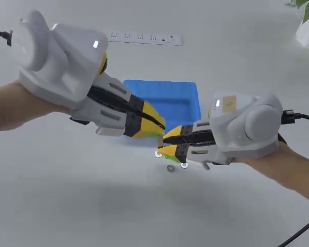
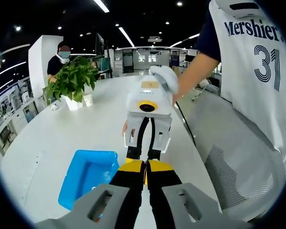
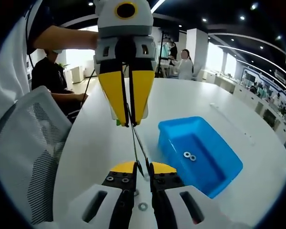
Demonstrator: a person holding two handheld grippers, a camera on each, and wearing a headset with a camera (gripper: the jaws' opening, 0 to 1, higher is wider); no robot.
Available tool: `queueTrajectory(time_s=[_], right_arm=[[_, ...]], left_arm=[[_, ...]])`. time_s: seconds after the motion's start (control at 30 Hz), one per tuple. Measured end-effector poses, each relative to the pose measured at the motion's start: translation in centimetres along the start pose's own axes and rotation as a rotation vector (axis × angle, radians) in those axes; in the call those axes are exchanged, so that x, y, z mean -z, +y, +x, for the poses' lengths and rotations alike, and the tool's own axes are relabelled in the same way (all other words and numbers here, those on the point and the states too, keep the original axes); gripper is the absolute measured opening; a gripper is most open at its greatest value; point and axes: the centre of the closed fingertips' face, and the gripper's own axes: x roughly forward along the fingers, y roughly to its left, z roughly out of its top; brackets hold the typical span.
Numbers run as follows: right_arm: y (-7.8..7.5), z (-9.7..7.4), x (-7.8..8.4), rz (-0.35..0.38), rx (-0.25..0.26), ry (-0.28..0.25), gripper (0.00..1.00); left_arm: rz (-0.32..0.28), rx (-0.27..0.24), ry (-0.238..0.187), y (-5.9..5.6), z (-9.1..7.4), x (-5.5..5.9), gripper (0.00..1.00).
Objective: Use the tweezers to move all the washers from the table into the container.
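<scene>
— In the head view you are holding the left hand-held gripper (image 1: pixel 157 126) in from the upper left and the right hand-held gripper (image 1: pixel 167 144) in from the right. They are pointing nose to nose at the middle of the frame.

— Yes, and in the right gripper view you are pinching the tweezers (image 3: pixel 136 143) between the yellow jaws of the left hand-held gripper (image 3: pixel 129 119), which are pressing together on them at the top of the frame.

— The thin legs are running down into the narrow gap of your right hand-held gripper (image 3: pixel 143 171). I cannot tell whether those jaws are actually squeezing them.

— Where are the washers lying?

— A few washers (image 1: pixel 170 168) are lying on the white bench (image 1: pixel 67 195) just below your jaw tips. One is showing at the bottom of the right gripper view, between the jaws (image 3: pixel 143 206).

— Two more (image 3: pixel 187 154) are sitting side by side inside the blue container (image 3: pixel 219 176), right of centre.

— In the head view that container (image 1: pixel 159 85) is sitting just behind both hand-held grippers.
</scene>
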Motion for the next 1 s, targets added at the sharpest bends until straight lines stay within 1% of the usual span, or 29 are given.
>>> queueTrajectory(time_s=[0.3,0.5,0.7,0.83,1.0], right_arm=[[0.1,0.4,0.6,0.020,-0.008,-0.001,0.11],[0.3,0.6,1.1,0.026,-0.007,0.002,0.11],[-0.1,0.7,1.2,0.038,0.000,-0.005,0.11],[-0.3,0.8,0.8,0.037,0.002,-0.013,0.11],[-0.4,0.9,0.7,0.033,0.001,-0.013,0.11]], left_arm=[[-0.014,-0.004,0.004,0.2,0.2,0.9,0.05],[-0.007,0.000,0.012,0.4,0.5,1.3,0.05],[-0.003,-0.004,0.011,0.6,0.6,1.4,0.05],[0.001,-0.007,0.008,0.7,0.4,1.2,0.05],[0.003,-0.015,0.009,0.9,0.3,1.4,0.05]])
